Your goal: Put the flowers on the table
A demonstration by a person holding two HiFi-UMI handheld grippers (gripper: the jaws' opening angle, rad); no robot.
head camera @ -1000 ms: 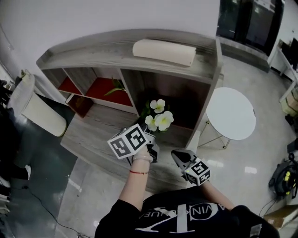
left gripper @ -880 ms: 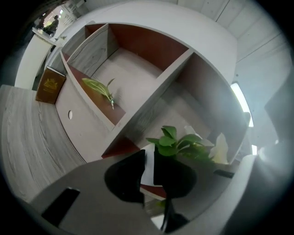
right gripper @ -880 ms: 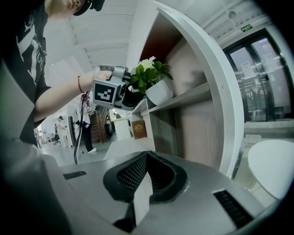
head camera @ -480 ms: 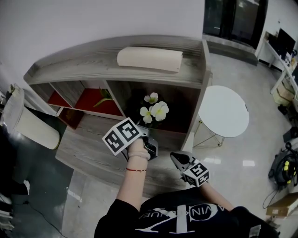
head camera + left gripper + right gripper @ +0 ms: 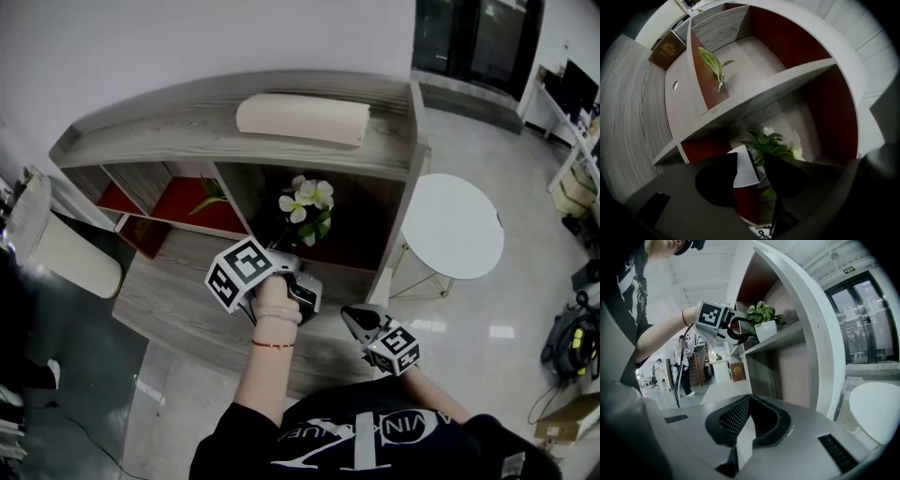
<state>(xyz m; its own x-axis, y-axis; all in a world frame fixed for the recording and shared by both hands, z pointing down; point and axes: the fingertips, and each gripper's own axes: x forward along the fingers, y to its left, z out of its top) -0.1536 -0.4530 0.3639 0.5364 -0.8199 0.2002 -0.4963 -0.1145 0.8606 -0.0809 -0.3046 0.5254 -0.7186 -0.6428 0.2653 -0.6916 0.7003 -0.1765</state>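
Left gripper [image 5: 751, 157] jaws just opened, flower pot [image 5: 765, 330] between them, looks free on shelf [image 5: 787, 336]; back straight out. Right gripper [image 5: 749, 399] closed, empty.

Grey wooden shelf unit [image 5: 187, 122] against white wall [image 5: 141, 47]; glossy floor [image 5: 525, 319]; dark glass doors [image 5: 473, 42].

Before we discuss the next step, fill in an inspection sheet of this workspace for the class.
Surface: grey wooden shelf unit, open compartments.
Job's things: potted flowers upright in the right compartment.
Clutter: cream roll on top; leaf sprig in a red-backed compartment; brown book further left.
Grippers: left gripper open, jaws just opened, white pot between them unpressed; right gripper shut, empty.
Cables: dark coiled bundle on the floor, possibly cable.
Surroundings: round white table beside the unit; people in the background.
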